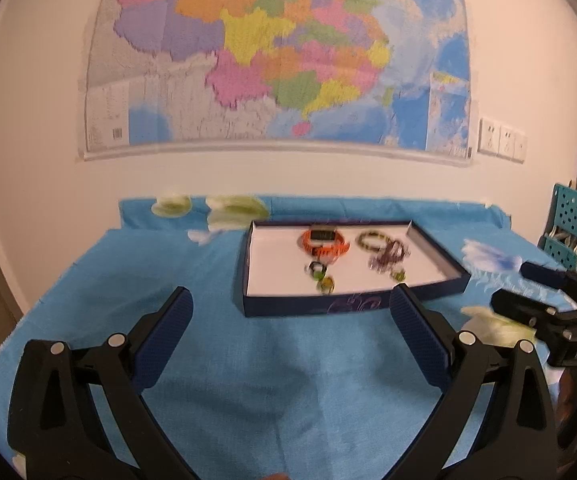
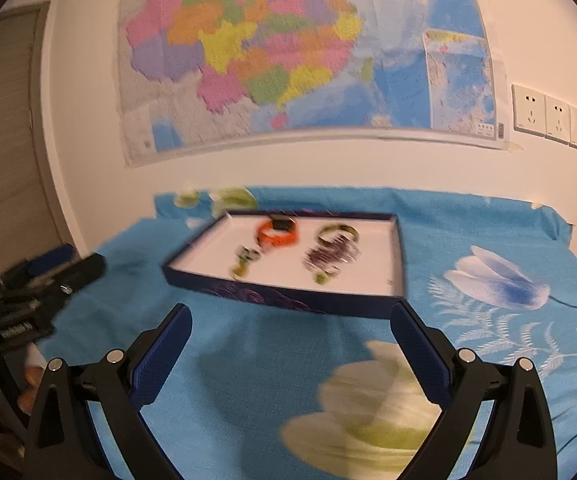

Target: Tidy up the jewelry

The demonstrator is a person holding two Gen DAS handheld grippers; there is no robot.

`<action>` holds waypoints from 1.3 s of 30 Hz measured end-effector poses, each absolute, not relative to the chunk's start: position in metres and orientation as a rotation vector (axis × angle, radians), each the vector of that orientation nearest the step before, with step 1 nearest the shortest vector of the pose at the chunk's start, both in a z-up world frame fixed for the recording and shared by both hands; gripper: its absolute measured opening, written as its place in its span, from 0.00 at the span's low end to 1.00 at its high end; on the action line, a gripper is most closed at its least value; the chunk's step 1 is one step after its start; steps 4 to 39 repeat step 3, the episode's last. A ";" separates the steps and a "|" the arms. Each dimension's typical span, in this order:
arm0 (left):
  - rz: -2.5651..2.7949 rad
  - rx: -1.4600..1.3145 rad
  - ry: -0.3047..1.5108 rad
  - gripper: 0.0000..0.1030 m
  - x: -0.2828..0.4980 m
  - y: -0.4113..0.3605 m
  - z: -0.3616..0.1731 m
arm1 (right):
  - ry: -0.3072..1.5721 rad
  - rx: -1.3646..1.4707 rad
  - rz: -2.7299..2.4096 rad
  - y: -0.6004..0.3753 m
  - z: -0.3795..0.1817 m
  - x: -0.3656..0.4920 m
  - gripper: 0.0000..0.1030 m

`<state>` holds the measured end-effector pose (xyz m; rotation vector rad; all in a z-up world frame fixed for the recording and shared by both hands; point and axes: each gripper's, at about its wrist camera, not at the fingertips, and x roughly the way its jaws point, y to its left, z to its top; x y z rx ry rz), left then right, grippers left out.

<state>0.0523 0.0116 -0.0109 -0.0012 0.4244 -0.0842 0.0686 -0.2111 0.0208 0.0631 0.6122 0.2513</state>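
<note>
Both claws are hovering short of the tray, a shallow dark-blue box with a white floor. The left claw is standing wide spread and holding nothing; the right claw likewise.

All jewelry in view is lying inside the tray: an orange watch toward its far wall, a striped bangle beside the watch, a dark beaded bracelet just nearer than the bangle, and small green pieces toward the near wall (blur is hiding what they are).

Judgement: the pieces are gathered but loosely scattered, which fits either a finished collection or a sorting about to start. No piece is lying outside the tray in view.

The tray is resting on a table under a blue floral cloth. Behind the tray, a coloured map is hanging on a white wall, with sockets beside the map.
</note>
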 end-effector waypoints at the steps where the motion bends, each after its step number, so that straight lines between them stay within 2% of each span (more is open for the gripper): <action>1: -0.094 -0.007 0.444 0.95 0.056 0.014 -0.013 | 0.650 0.043 0.216 -0.222 0.016 0.077 0.93; 3: -0.096 -0.019 0.483 0.94 0.064 0.021 -0.018 | 0.711 0.031 0.186 -0.240 0.007 0.090 0.93; 39: -0.096 -0.019 0.483 0.94 0.064 0.021 -0.018 | 0.711 0.031 0.186 -0.240 0.007 0.090 0.93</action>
